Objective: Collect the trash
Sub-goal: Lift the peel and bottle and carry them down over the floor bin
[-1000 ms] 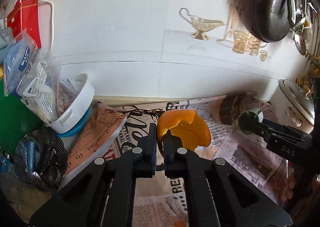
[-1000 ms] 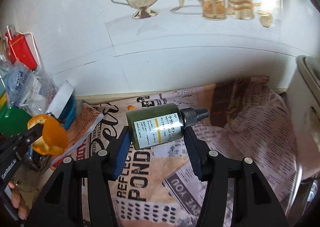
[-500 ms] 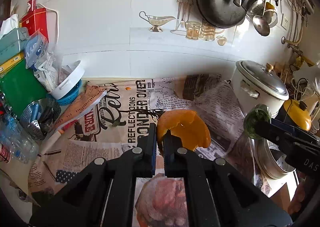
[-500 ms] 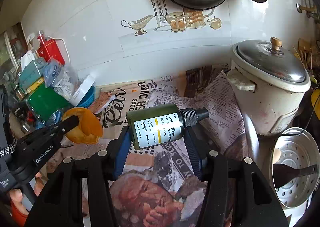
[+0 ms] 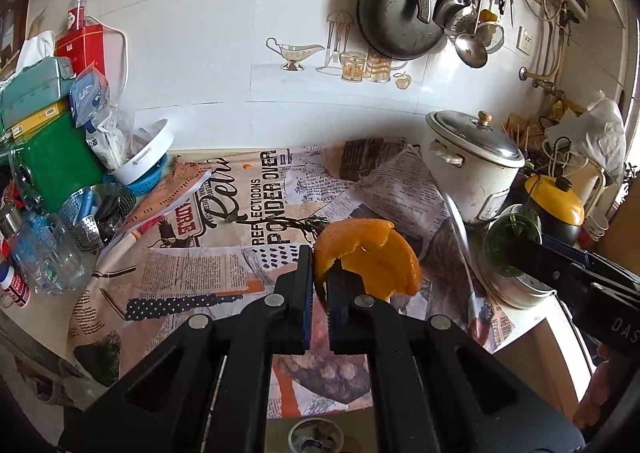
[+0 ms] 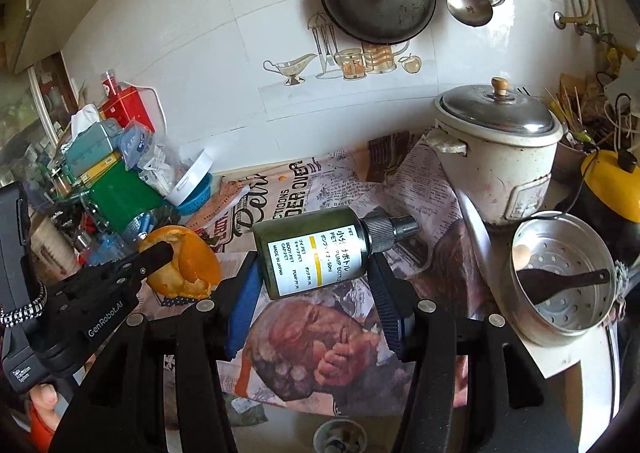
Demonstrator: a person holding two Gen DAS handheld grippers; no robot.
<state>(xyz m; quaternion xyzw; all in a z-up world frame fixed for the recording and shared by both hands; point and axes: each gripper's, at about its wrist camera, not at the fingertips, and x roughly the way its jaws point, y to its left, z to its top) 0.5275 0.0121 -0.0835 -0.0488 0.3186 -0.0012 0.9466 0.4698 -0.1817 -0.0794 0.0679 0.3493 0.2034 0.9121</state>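
My left gripper point(image 5: 319, 267) is shut on the rim of an orange peel point(image 5: 372, 259), held in the air over the newspaper-covered counter point(image 5: 224, 221). From the right wrist view the same peel point(image 6: 184, 267) hangs at the lower left in the left gripper point(image 6: 158, 253). My right gripper point(image 6: 314, 273) is shut on a dark green pump bottle point(image 6: 310, 253) with a white label, lying sideways between the blue pads with its black cap to the right. In the left wrist view the bottle's base point(image 5: 512, 241) shows at the right edge.
A white rice cooker point(image 6: 496, 149) stands at the right, with a metal steamer pot point(image 6: 564, 277) holding a dark spatula in front of it. Boxes, bags and a blue strainer point(image 5: 138, 177) crowd the left. Pans and ladles hang on the tiled wall. A small round container point(image 5: 316, 435) sits below the counter's edge.
Both grippers have pulled back from the wall and risen a little, each keeping its load. Much more of the counter, the rice cooker and the steamer pot has come into view.
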